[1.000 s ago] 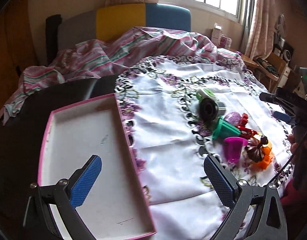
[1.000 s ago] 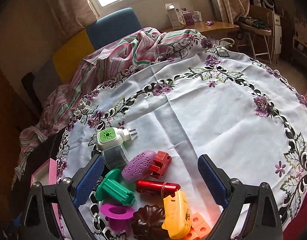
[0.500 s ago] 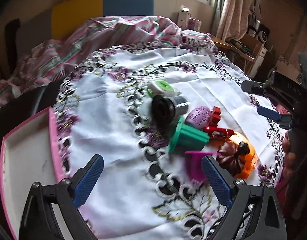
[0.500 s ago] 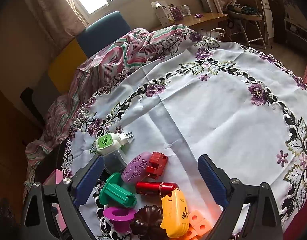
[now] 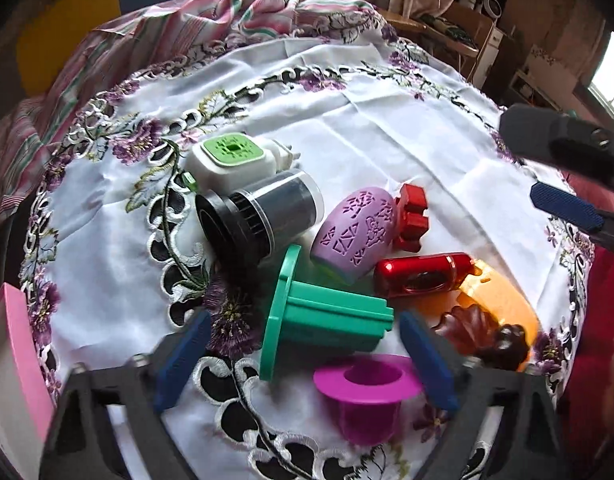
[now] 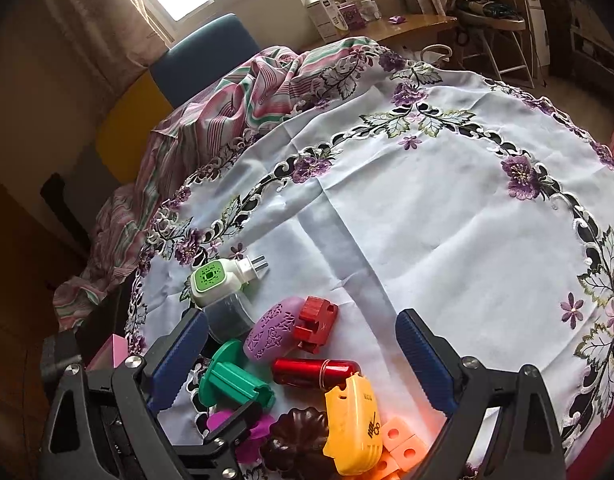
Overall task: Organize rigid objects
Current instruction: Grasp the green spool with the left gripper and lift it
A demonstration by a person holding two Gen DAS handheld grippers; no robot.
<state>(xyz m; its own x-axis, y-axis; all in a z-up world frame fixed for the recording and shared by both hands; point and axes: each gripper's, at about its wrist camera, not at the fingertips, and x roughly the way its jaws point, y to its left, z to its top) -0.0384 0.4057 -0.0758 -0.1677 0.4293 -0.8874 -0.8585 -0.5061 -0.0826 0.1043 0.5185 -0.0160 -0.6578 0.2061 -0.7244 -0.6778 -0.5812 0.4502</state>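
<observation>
Green plastic filled the gap as the left gripper point(image 5: 301, 354) swung away from the pink tray point(image 5: 15, 344) and dropped over the toy pile, its jaws having just been closing, with the flanged green spool point(image 5: 327, 314) lying between the blue ribbed pads but not yet pinched. That suggested the spool was the next piece bound for the tray, which sat at the cloth's left edge. The right gripper point(image 6: 301, 358) hovered above the same pile with jaws spread wide, holding nothing. Around the spool lay a magenta cup point(image 5: 367, 394), a lilac embossed oval point(image 5: 357, 234), a glossy red capsule point(image 5: 423, 276), a red block point(image 5: 413, 218) and a dark ribbed cylinder point(image 5: 259, 216), all hard plastic on an embroidered white tablecloth point(image 5: 367, 128).
</observation>
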